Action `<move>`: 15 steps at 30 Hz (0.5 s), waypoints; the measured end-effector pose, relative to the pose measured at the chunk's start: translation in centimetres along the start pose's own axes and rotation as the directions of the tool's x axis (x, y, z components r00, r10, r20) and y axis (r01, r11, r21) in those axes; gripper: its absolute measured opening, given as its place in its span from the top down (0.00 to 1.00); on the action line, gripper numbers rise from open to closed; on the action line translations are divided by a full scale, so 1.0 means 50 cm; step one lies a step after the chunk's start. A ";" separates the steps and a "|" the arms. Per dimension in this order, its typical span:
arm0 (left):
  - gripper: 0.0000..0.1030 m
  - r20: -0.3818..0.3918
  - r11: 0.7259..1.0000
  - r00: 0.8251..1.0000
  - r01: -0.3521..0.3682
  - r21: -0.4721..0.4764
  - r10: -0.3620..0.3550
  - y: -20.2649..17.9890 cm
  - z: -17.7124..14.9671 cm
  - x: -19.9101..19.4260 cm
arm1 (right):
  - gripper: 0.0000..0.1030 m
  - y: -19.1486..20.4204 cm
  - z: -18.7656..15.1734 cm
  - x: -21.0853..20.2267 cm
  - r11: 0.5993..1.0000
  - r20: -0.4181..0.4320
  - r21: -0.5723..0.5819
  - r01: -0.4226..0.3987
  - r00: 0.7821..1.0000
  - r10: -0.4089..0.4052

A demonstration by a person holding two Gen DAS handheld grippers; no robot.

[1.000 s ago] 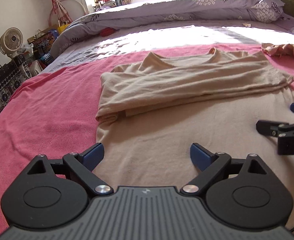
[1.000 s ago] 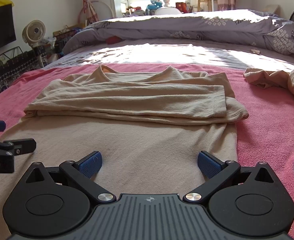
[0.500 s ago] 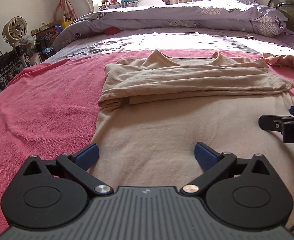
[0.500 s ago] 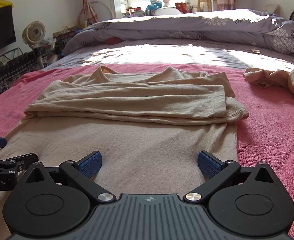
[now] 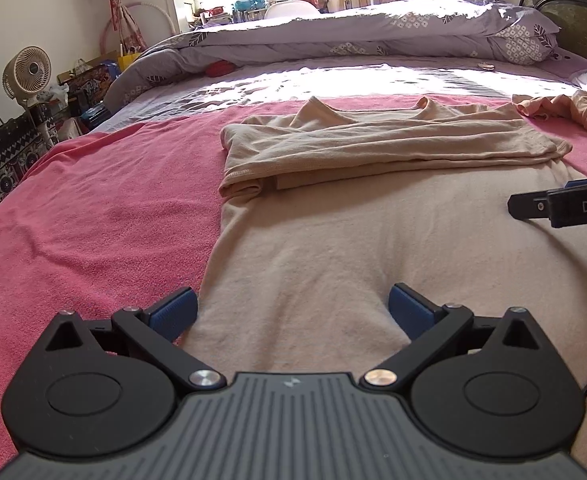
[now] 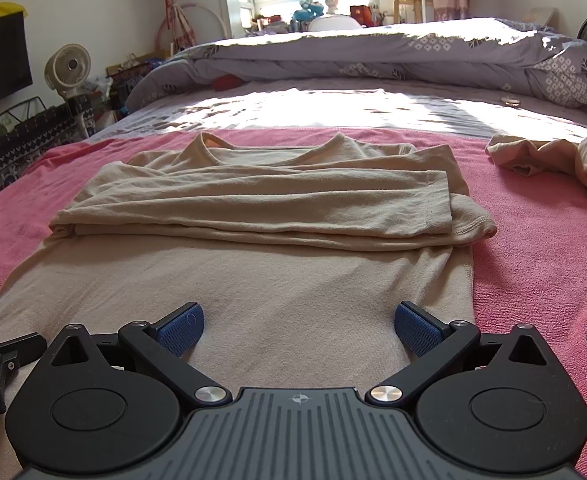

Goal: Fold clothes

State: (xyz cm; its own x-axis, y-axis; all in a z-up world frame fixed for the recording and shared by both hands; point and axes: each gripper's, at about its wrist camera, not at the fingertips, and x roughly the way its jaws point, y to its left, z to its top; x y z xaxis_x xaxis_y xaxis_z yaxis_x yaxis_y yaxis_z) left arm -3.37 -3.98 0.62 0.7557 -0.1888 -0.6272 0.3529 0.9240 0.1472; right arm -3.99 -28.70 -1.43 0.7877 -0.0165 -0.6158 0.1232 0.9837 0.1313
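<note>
Plainly, both sets of jaws stand wide apart with nothing clamped. The left gripper hangs over the near left part of the beige long-sleeved knit shirt, its left blue pad about at the shirt's side edge. The right gripper hangs over the near right part, only cloth showing between its pads.

That shirt lies flat on the pink terry towel spread over the bed, its 2 sleeves already folded across the chest, collar at the far end.

It looks light, limp and thin; I expect it to sag and crease, and layers may slip. The sensible hold is the 2 near hem corners, pinched through both layers, then carried up towards the collar. A crumpled peach garment waits far right.
</note>
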 end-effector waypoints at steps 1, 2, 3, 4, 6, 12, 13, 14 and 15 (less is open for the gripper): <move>0.01 0.000 1.000 1.000 0.003 -0.004 -0.003 0.007 -0.007 -0.007 | 0.00 0.000 0.000 0.000 1.000 0.000 0.000 0.000 1.000 0.000; 0.00 -0.001 1.000 1.000 0.006 -0.013 -0.006 0.014 -0.013 -0.013 | 0.00 0.000 0.000 -0.001 1.000 0.000 0.000 0.000 1.000 0.000; 0.00 -0.003 1.000 1.000 0.008 -0.024 -0.008 0.020 -0.019 -0.018 | 0.00 0.000 -0.001 -0.001 1.000 0.000 0.000 0.000 1.000 0.000; 0.00 -0.004 0.999 1.000 0.010 -0.035 -0.010 0.026 -0.024 -0.023 | 0.00 0.000 -0.001 -0.002 1.000 0.000 0.001 0.000 1.000 0.000; 0.00 -0.006 0.998 1.000 0.011 -0.061 -0.011 0.035 -0.034 -0.031 | 0.00 0.001 -0.001 -0.001 1.000 0.000 0.000 0.000 1.000 0.000; 0.00 -0.024 0.998 1.000 -0.013 -0.063 0.011 0.029 -0.028 -0.037 | 0.00 0.000 -0.001 -0.001 1.000 0.001 0.002 -0.001 1.000 0.001; 0.00 -0.034 0.998 0.999 -0.018 -0.064 0.016 0.028 -0.025 -0.039 | 0.00 0.000 -0.001 -0.001 1.000 0.001 0.002 -0.001 1.000 0.001; 0.00 -0.040 0.998 0.999 -0.021 -0.056 0.019 0.028 -0.025 -0.044 | 0.00 0.001 -0.001 -0.002 1.000 0.001 0.002 -0.001 1.000 0.001; 0.00 -0.046 0.999 0.999 -0.023 -0.048 0.021 0.029 -0.024 -0.049 | 0.00 0.001 -0.001 -0.002 1.000 0.001 0.002 -0.001 1.000 0.001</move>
State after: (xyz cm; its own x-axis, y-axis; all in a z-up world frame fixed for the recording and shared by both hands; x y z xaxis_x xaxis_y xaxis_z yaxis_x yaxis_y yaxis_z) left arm -5.38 -1.79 1.44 0.7367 -0.1540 -0.6584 0.3088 0.9429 0.1250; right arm -4.09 -28.65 -1.43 0.7885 -0.0154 -0.6148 0.1233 0.9834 0.1335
